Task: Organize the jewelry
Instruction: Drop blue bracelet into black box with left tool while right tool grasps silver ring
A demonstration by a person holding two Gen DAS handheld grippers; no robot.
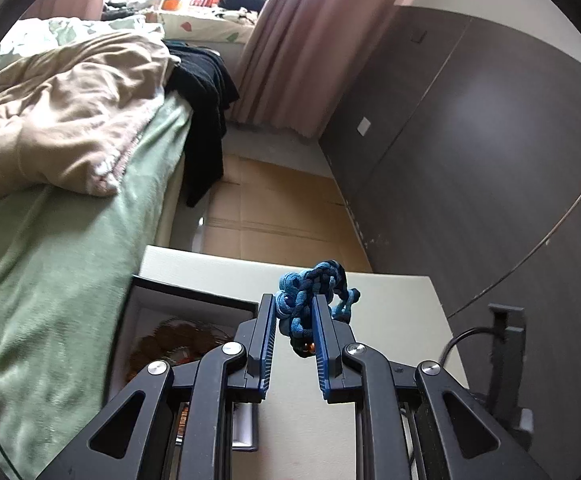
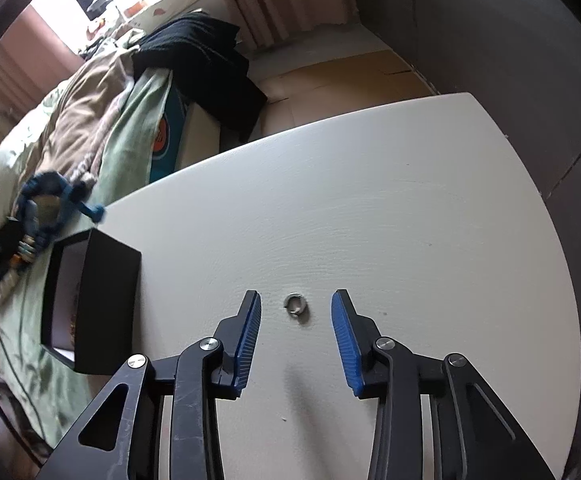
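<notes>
Left gripper (image 1: 293,322) is pinching blue braided bracelet (image 1: 310,292) beside black box (image 2: 90,300); right gripper (image 2: 296,332), spread, is straddling ring (image 2: 295,304) — close centred, low.

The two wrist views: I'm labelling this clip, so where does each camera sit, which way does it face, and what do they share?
Left wrist: sits on the left hand-held gripper, looking along its fingers past the held blue braided cord bracelet over the white table toward bed and curtain.
Right wrist: sits on the open right hand-held gripper, looking down at the small silver metal ring between its fingers.
Shared: the white table, the black open jewelry box, the bracelet, the bed.
</notes>
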